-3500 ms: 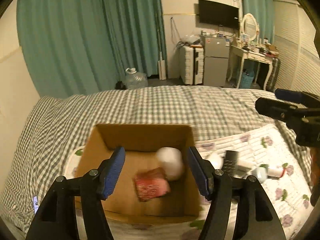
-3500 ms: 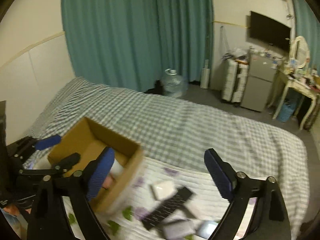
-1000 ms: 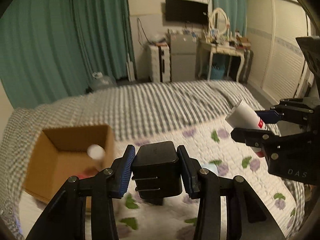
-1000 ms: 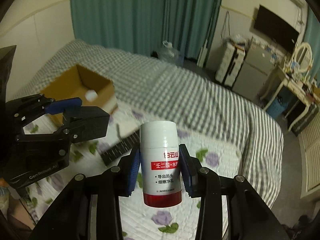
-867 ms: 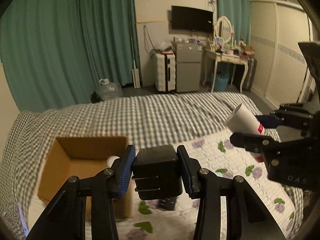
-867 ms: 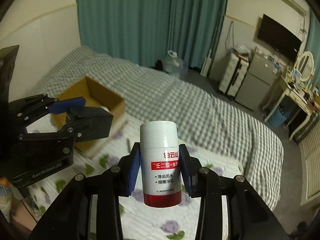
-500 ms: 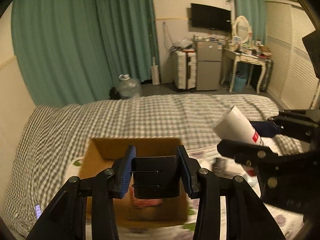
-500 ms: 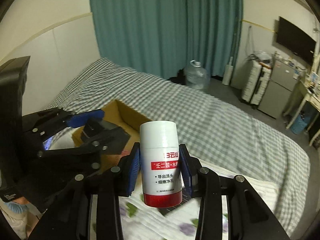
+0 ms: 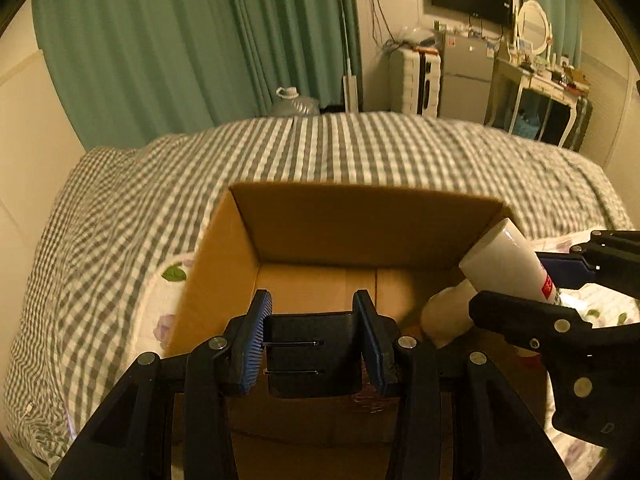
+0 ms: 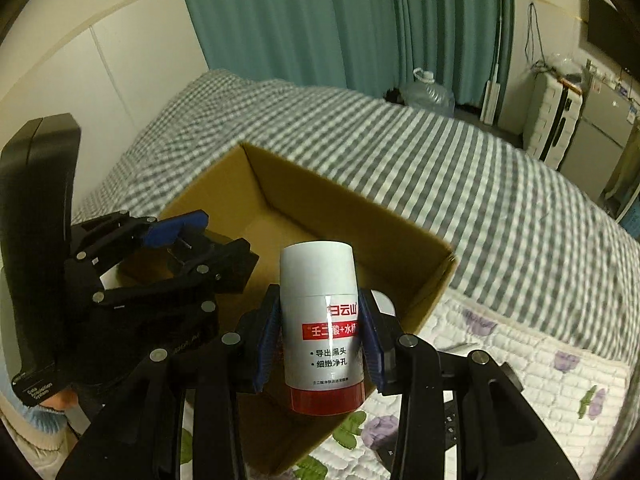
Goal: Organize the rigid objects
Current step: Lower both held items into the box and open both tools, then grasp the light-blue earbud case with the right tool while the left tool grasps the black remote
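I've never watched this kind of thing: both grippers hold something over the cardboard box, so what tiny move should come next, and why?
Probably open the left gripper: its black charger hangs over the cardboard box. The right gripper with its white bottle could follow.

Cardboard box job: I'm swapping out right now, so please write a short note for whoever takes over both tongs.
Left tongs: shut on the black charger, over the open cardboard box.
Right tongs: shut on the white and red bottle, at the box's near right corner.
Done: a white item lies in the box; anything else inside is hidden.
Left: release both into the box, then collect the dark items on the floral quilt, at the right wrist view's lower right.
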`<action>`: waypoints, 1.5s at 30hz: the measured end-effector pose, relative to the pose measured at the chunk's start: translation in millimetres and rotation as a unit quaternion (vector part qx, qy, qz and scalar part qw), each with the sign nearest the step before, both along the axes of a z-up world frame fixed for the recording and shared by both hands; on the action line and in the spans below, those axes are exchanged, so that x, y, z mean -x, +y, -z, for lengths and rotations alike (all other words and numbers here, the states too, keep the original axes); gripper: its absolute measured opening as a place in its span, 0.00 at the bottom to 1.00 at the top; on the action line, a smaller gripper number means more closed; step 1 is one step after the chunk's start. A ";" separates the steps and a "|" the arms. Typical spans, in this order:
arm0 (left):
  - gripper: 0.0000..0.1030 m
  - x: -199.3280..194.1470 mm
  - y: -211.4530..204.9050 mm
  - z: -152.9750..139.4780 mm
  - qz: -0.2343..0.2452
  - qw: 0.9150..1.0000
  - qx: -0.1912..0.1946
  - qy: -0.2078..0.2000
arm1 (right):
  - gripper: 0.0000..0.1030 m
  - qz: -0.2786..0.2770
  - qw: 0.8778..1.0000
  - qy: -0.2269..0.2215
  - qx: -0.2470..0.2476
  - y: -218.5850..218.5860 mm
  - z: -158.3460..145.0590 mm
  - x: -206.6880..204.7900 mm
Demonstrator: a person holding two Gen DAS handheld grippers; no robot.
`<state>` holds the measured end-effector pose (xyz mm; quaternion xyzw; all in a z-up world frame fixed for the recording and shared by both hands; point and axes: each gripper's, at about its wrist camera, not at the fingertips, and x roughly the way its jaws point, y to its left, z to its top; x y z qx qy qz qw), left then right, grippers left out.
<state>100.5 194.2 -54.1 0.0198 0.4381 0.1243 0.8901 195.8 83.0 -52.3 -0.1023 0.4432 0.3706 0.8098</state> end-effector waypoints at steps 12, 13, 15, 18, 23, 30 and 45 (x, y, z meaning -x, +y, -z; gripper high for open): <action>0.60 5.3 -11.5 -6.7 -0.018 1.000 -0.014 -0.010 | 0.63 0.023 0.999 -0.007 -0.038 -21.4 -12.8 0.0; 0.60 7.3 -11.7 -13.7 -0.022 1.000 -0.013 -0.016 | 0.63 0.025 0.999 -0.012 -0.041 -27.7 -20.4 1.6; 0.60 14.6 -16.7 -32.3 -0.025 0.999 -0.005 -0.035 | 0.70 0.037 0.998 -0.033 -0.035 -42.6 -36.6 4.6; 0.63 27.1 -33.0 -60.5 -0.019 0.998 -0.003 -0.067 | 0.76 0.060 0.995 -0.066 -0.032 -73.4 -65.0 10.6; 0.67 43.3 -86.0 -103.7 0.024 0.993 -0.027 -0.110 | 0.81 0.099 0.988 -0.120 -0.025 -131.7 -113.3 26.6; 0.69 56.0 -166.2 -127.0 0.091 0.988 -0.009 -0.128 | 0.93 0.142 0.977 -0.159 0.002 -202.4 -141.4 46.6; 0.69 21.6 -235.7 -7.8 0.094 0.995 0.021 -0.009 | 0.93 0.169 0.983 -0.051 0.044 -264.8 -14.6 18.4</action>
